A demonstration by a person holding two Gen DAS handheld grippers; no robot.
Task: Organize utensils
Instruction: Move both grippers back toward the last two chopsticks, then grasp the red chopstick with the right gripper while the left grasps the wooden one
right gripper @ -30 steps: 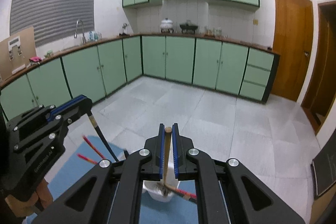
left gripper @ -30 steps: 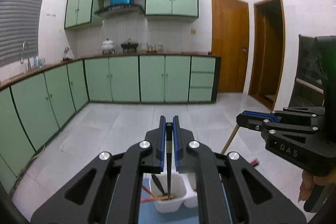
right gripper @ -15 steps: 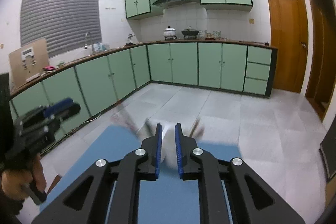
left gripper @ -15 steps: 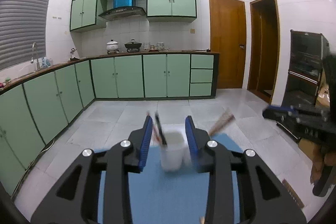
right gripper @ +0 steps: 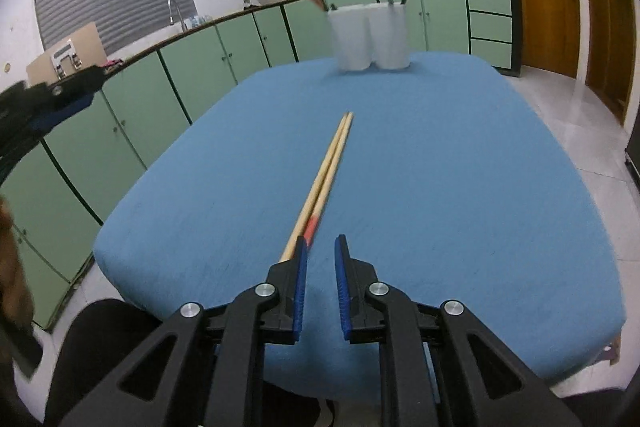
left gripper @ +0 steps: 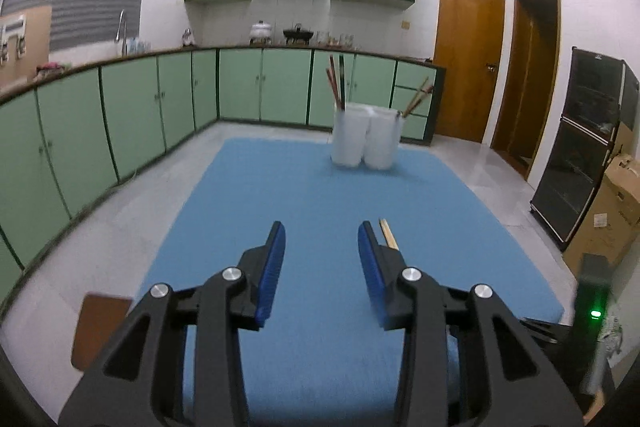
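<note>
While a green-cabineted kitchen fills the background, a table covered in plain blue cloth (right gripper: 440, 167) takes up most of both views, and at its far edge stands a white plastic two-cup utensil holder (right gripper: 370, 37) with several dark and reddish chopsticks already upright in it. Well apart from the holder, nearer the person, a pair of pale wooden chopsticks with a red band near one end (right gripper: 326, 183) lies flat on the cloth, the two sticks touching side by side. Their long axis runs from the near edge toward the holder, almost in line with the way the right gripper (right gripper: 320, 259) points. The near ends lie just beside that gripper's left finger, slightly left of its narrow gap, and nothing sits between its blue pads. The left gripper (left gripper: 320, 243) has its jaws opening, moderately apart and empty; only the far tips of the same pair show just past its right finger. The right gripper looks the nearer, so a small shift left would likely bring the sticks between its pads.
</note>
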